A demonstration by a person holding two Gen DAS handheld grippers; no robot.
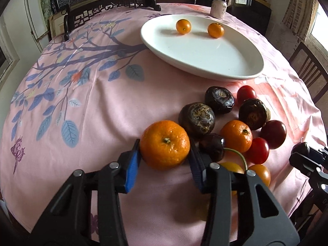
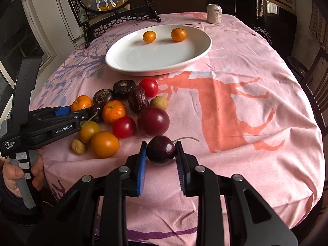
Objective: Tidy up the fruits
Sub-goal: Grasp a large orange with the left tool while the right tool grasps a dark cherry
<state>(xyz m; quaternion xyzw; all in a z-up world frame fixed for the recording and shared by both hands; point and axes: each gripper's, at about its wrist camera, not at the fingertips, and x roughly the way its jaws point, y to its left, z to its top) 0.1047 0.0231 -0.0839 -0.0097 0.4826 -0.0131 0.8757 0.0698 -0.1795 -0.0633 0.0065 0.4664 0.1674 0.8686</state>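
Side of the black plastic left gripper body: "GenRobot.AI" in white.
Rear block of the same gripper: "Data Acquisition System" in white.
Small white stickers on its grey handle: handwritten figures, too blurred to read.
White drink can at the table's far edge: red emblem and dark Chinese characters, not legible.

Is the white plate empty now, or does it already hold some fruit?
Not empty: the white plate holds two small oranges at its far side. The rest of it is bare.
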